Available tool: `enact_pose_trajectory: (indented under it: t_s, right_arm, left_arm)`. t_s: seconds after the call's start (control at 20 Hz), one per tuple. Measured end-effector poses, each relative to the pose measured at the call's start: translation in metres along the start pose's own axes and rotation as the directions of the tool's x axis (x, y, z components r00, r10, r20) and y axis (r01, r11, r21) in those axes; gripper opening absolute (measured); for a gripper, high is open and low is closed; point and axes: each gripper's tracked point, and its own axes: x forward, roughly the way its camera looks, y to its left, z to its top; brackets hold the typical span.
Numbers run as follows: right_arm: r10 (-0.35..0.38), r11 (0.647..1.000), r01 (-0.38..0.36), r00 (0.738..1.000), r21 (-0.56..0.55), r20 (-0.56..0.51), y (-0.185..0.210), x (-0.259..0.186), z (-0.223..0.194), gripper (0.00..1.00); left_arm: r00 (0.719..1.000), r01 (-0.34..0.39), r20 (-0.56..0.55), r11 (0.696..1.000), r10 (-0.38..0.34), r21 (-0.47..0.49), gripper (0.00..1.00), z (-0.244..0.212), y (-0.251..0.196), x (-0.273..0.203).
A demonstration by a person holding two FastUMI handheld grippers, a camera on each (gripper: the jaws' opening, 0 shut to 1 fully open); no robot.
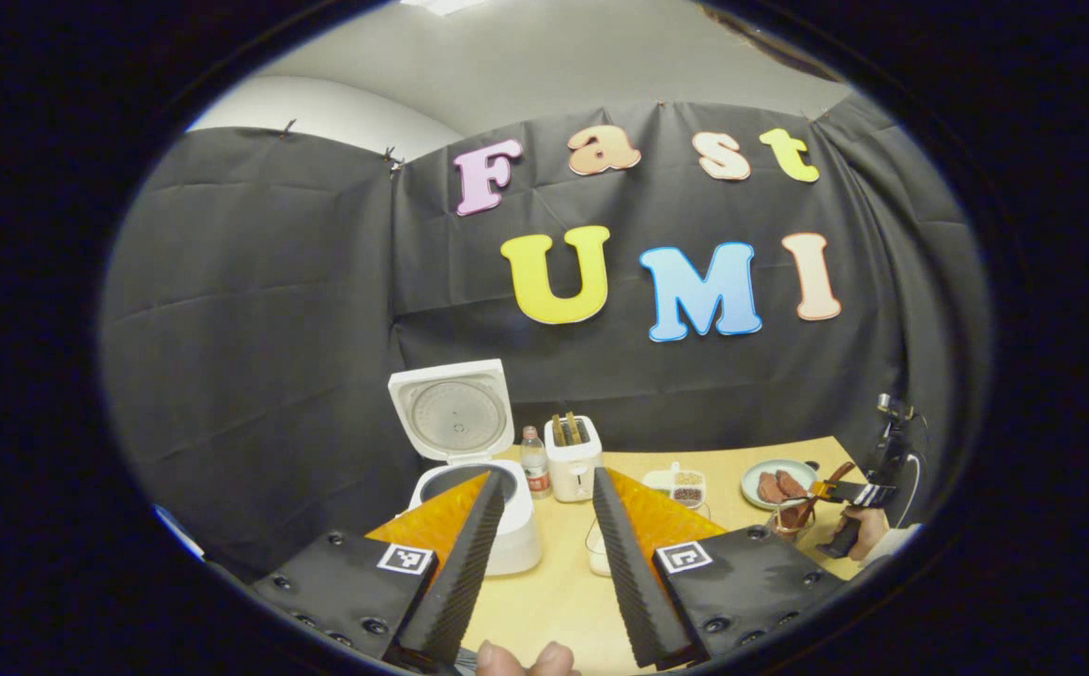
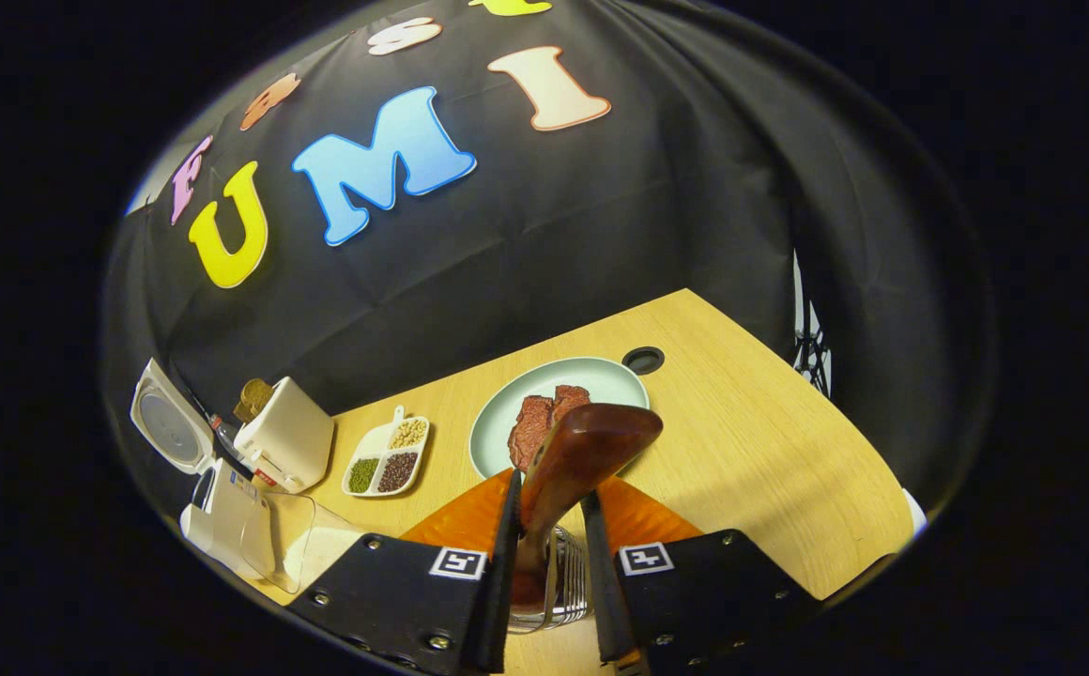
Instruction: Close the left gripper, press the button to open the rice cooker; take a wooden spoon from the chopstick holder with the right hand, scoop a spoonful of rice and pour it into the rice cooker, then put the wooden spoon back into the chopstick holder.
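Note:
The white rice cooker [image 1: 518, 540] stands open at the table's left, its lid [image 1: 452, 411] raised. My left gripper [image 1: 544, 493] hangs open in front of it with nothing between its fingers. A clear cup of rice [image 1: 598, 556] sits just right of the cooker. In the right gripper view, my right gripper [image 2: 549, 526] is shut on the wooden spoon [image 2: 582, 446], which stands bowl-up in the metal chopstick holder [image 2: 559, 587]. The rice cooker [image 2: 216, 516] and the rice cup [image 2: 305, 554] lie to the left. Far right in the left gripper view, a hand holds the right gripper [image 1: 850, 493] at the spoon [image 1: 821, 493].
Behind the cooker stand a small bottle [image 1: 534, 460] and a white toaster [image 1: 573, 458]. A divided dish of beans [image 2: 387, 457] and a pale green plate [image 2: 498, 422] with meat lie mid-table. A round hole [image 2: 643, 359] is in the tabletop behind the plate.

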Motion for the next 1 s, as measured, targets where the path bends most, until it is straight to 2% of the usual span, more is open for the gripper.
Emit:
enact_pose_trajectory:
  t_s: [0.05,0.1,0.15,0.2,0.3,0.65,0.75,0.8,0.95,1.0]
  right_arm:
    - [-0.01,1.0,0.011,1.0,0.024,-0.019,0.002,-0.013,0.009,0.37]
    - [0.006,0.999,-0.005,1.0,0.049,-0.024,0.004,0.0,0.001,0.17]
    - [0.018,0.997,-0.015,0.999,0.078,-0.038,0.006,-0.001,0.005,0.21]
    - [0.03,0.995,-0.026,0.999,0.1,-0.043,0.011,0.0,0.0,0.15]
    - [0.037,0.994,-0.033,0.999,0.102,-0.037,0.014,-0.007,0.004,0.15]
    - [0.05,0.998,-0.05,0.998,-0.027,0.029,0.04,-0.073,0.044,0.15]
    - [0.064,0.996,-0.061,0.997,-0.065,0.046,0.058,-0.097,0.054,0.15]
    - [0.075,0.994,-0.071,0.996,-0.081,0.052,0.069,-0.11,0.058,0.15]
    - [0.112,0.985,-0.103,0.992,-0.136,0.059,0.112,-0.143,0.058,0.15]
    - [0.12,0.981,-0.109,0.991,-0.159,0.06,0.127,-0.152,0.056,0.15]
  left_arm:
    - [1.0,0.003,-0.001,1.0,-0.003,0.004,0.72,-0.001,0.0,-0.003]
    - [1.0,0.005,0.001,1.0,-0.005,0.01,0.72,0.0,0.001,-0.006]
    - [1.0,0.004,0.008,1.0,-0.004,0.013,0.72,0.001,0.002,-0.009]
    - [1.0,0.002,0.009,1.0,-0.002,0.012,0.72,0.001,0.004,-0.012]
    - [1.0,-0.004,0.012,1.0,0.004,-0.009,0.72,-0.001,0.01,-0.019]
    - [0.998,0.003,0.066,0.995,0.003,-0.096,0.72,0.002,0.04,-0.05]
    - [0.996,0.01,0.091,0.994,0.0,-0.107,0.75,0.004,0.057,-0.06]
    - [0.995,0.014,0.103,0.993,-0.002,-0.116,0.79,0.006,0.067,-0.065]
    - [0.991,0.031,0.136,0.988,-0.01,-0.151,0.8,0.01,0.099,-0.082]
    - [0.989,0.038,0.149,0.986,-0.015,-0.159,0.85,0.01,0.11,-0.086]
